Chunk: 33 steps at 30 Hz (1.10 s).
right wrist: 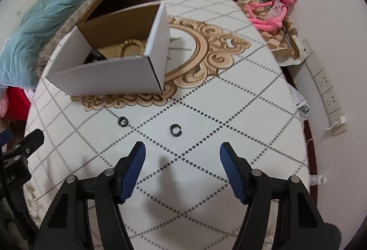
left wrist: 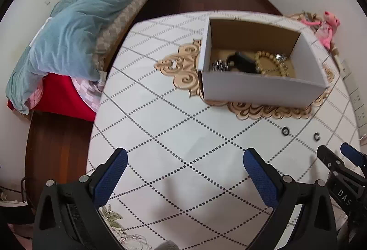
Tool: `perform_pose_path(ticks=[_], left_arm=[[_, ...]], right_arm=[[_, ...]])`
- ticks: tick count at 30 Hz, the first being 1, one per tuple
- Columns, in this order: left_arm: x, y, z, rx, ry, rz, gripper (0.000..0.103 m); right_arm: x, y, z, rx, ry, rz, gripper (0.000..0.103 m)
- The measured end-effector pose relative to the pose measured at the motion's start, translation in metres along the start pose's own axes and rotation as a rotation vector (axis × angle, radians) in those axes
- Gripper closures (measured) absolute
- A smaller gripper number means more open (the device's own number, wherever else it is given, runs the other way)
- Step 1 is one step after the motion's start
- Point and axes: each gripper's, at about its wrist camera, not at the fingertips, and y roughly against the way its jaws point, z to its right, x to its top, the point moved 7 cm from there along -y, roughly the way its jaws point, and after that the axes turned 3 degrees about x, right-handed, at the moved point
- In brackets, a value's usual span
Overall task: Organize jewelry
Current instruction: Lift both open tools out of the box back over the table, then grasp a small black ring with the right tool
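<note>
Two hand-held grippers hover over a table (right wrist: pixel 229 98) laid with a white, diamond-patterned cloth. The right gripper (right wrist: pixel 182 156) has its blue-padded jaws spread wide and holds nothing; the left gripper (left wrist: pixel 185 161), seen from its own camera, is likewise wide apart and empty, poised above bare cloth.

Just ahead of the right gripper lies a small dark metal ring with a gap in its band, an open ring (right wrist: pixel 175 130), flat on the cloth. A second, closed-looking ring (right wrist: pixel 123 121) rests to its left, apart from the first and nearer the box. Both sit loose on the table, outside any container.

Beyond them stands an open-topped white cardboard box (right wrist: pixel 110 77) on the cloth's gold scrollwork medallion. It already holds jewelry: a gold beaded bracelet (left wrist: pixel 271 63), a dark item and something silvery, too blurred to name.

Farther back, a pink plush toy (right wrist: pixel 270 12) sits by the wall and a blue blanket (left wrist: pixel 75 27) lies heaped on a bed.

The sorting appears well along, with the two rings the last strays. The next move likely falls to the right gripper: lower over the open ring, close on its thin band without sliding it, then carry it over the box wall.
</note>
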Motion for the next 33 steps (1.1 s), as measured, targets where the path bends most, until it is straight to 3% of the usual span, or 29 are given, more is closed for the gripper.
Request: perform_pose_path(ticks=[4,5,6,10,11,15,17,22,26,31,33], left_arm=[[0.001,-0.013,0.005,-0.004,-0.004,-0.019,0.000],[0.001,-0.015,0.006,-0.004,-0.004,-0.021,0.000],[0.001,-0.016,0.007,-0.002,-0.005,-0.023,0.000],[0.004,-0.018,0.015,-0.017,-0.007,-0.023,0.000],[0.005,-0.019,0.018,-0.025,-0.009,-0.020,0.000],[0.006,-0.017,0.044,-0.107,-0.025,-0.011,0.001],[0.005,-0.017,0.059,-0.143,-0.041,-0.013,0.006],[-0.002,-0.026,0.101,-0.207,-0.091,-0.046,0.043],[-0.001,-0.025,0.117,-0.211,-0.117,-0.010,0.058],[0.004,-0.021,0.129,-0.246,-0.142,0.017,0.097],[0.005,-0.021,0.129,-0.265,-0.133,0.014,0.099]], right_arm=[[0.000,-0.013,0.000,0.005,0.001,0.010,0.051],[0.001,-0.017,-0.001,-0.001,0.004,0.012,0.061],[0.001,-0.020,-0.001,-0.006,0.009,0.010,0.064],[0.006,-0.020,-0.001,-0.039,0.044,0.053,0.099],[0.007,-0.020,0.001,-0.038,0.043,0.057,0.103],[0.006,-0.013,0.018,-0.013,-0.017,0.061,0.103],[0.007,-0.005,0.032,-0.013,-0.057,0.074,0.103],[0.008,0.003,0.053,-0.032,-0.093,0.086,0.103],[0.009,0.005,0.065,-0.033,-0.111,0.082,0.103],[0.011,0.004,0.061,0.010,-0.113,0.071,0.103],[0.014,0.001,0.058,0.074,-0.133,0.055,0.103]])
